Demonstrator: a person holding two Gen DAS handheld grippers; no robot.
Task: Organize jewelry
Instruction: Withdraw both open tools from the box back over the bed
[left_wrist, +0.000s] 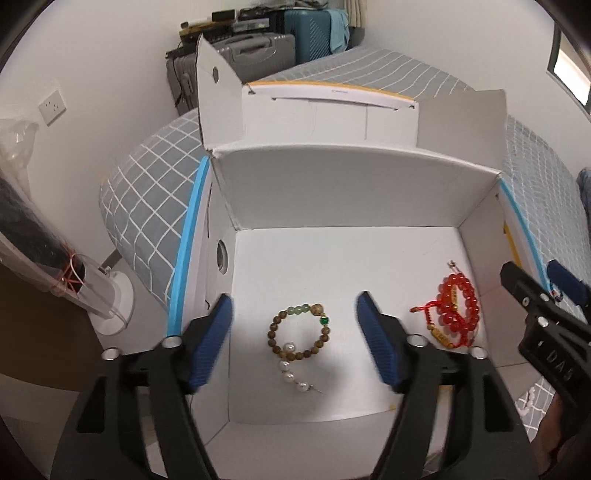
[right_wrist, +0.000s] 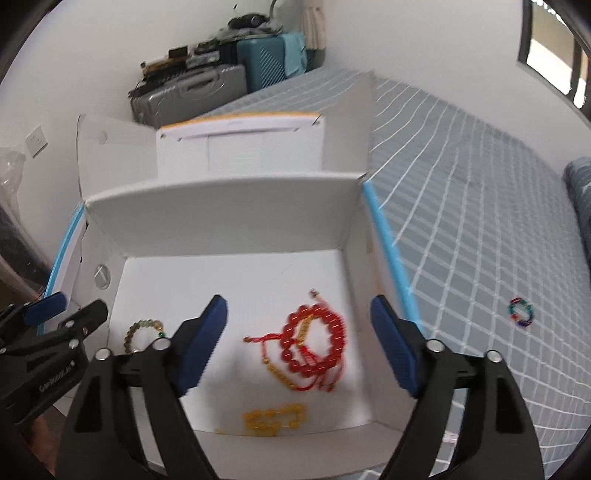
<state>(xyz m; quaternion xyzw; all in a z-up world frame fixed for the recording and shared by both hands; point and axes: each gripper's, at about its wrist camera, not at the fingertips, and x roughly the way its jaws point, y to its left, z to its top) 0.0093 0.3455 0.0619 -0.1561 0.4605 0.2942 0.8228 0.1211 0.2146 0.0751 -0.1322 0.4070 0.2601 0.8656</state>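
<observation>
An open white cardboard box (left_wrist: 351, 192) (right_wrist: 221, 206) lies on the bed. Inside it lie a brown bead bracelet with green beads (left_wrist: 300, 332) (right_wrist: 142, 330), a short pearl strand (left_wrist: 291, 371), a red bead bracelet tangled with a red cord bracelet (left_wrist: 456, 308) (right_wrist: 314, 343), and a yellow bead bracelet (right_wrist: 275, 419). My left gripper (left_wrist: 295, 345) is open and empty above the brown bracelet. My right gripper (right_wrist: 297, 345) is open and empty above the red bracelets; it also shows in the left wrist view (left_wrist: 535, 282). A multicoloured bead bracelet (right_wrist: 521, 312) lies on the bedspread, right of the box.
The grey checked bedspread (right_wrist: 461, 184) surrounds the box. Suitcases (left_wrist: 258, 48) (right_wrist: 207, 85) stand against the far wall. A fan base in plastic wrap (left_wrist: 110, 295) stands on the floor at left. A grey pillow (right_wrist: 580, 192) lies at the far right.
</observation>
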